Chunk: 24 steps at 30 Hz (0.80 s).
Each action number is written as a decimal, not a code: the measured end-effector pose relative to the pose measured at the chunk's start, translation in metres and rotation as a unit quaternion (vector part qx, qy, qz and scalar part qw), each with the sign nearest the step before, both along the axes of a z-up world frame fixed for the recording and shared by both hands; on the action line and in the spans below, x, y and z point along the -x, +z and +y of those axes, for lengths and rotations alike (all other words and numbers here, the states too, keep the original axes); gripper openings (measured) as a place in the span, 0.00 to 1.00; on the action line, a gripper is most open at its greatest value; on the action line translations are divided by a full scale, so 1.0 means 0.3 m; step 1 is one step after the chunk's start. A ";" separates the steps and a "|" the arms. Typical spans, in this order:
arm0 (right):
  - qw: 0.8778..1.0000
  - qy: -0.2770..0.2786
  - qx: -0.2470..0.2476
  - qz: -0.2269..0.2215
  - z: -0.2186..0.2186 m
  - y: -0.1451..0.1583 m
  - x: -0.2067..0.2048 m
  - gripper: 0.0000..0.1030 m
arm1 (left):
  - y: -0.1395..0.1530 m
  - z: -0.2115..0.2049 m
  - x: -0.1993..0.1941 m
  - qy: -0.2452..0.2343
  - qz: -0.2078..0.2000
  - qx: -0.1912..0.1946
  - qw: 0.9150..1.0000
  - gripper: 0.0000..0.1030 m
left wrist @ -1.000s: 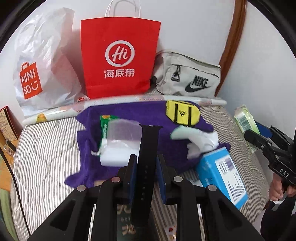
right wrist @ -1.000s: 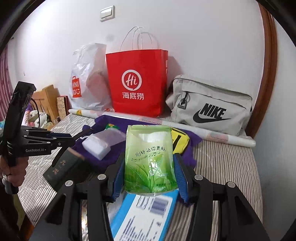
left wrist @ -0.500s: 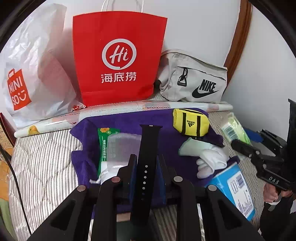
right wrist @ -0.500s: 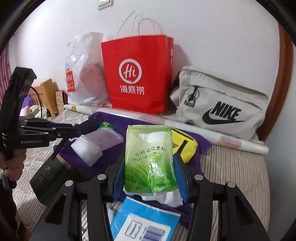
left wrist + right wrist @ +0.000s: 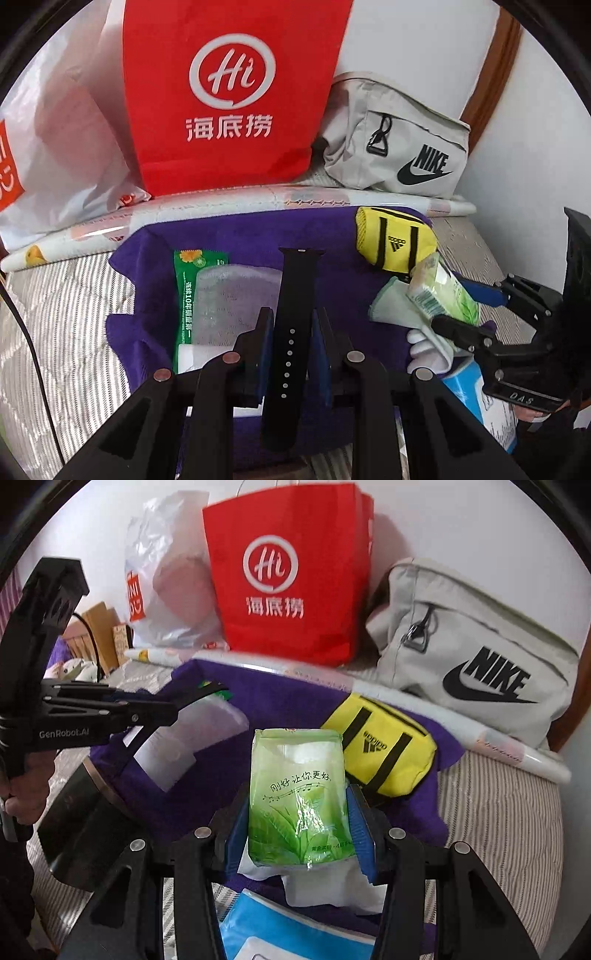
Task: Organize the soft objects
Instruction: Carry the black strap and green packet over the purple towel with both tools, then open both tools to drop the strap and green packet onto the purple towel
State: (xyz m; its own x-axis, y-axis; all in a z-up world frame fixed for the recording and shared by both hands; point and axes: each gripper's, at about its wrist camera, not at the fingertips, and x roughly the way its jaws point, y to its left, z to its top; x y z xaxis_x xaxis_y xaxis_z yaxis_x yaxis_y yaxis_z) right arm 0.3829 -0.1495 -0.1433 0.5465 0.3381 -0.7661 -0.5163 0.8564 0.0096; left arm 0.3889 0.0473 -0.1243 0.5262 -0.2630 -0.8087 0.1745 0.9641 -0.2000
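The left gripper [image 5: 291, 334] grips a black watch strap [image 5: 293, 332] above the purple towel [image 5: 340, 266]. The right gripper [image 5: 299, 823] clamps a green tissue pack [image 5: 297, 797], held over the towel beside the yellow pouch [image 5: 380, 753].

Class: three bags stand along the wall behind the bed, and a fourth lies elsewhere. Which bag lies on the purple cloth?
The small yellow Adidas bag. It alone lies on the purple cloth; the white plastic bag, red paper bag and grey Nike bag stand against the wall.
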 end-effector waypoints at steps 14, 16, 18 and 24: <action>0.999 -0.003 0.004 0.048 0.004 -0.069 -0.048 0.49 | -0.083 0.018 -0.051 0.006 0.041 -0.002 0.999 0.20; 0.999 -0.003 0.007 0.049 0.008 -0.071 -0.047 0.49 | -0.094 0.017 -0.055 0.007 0.050 -0.009 0.999 0.20; 0.999 -0.003 0.010 0.050 0.010 -0.072 -0.047 0.49 | -0.098 0.022 -0.056 0.007 0.054 -0.010 0.998 0.20; 0.999 -0.004 0.011 0.053 0.007 -0.076 -0.051 0.51 | -0.101 0.020 -0.058 0.006 0.062 -0.011 0.998 0.21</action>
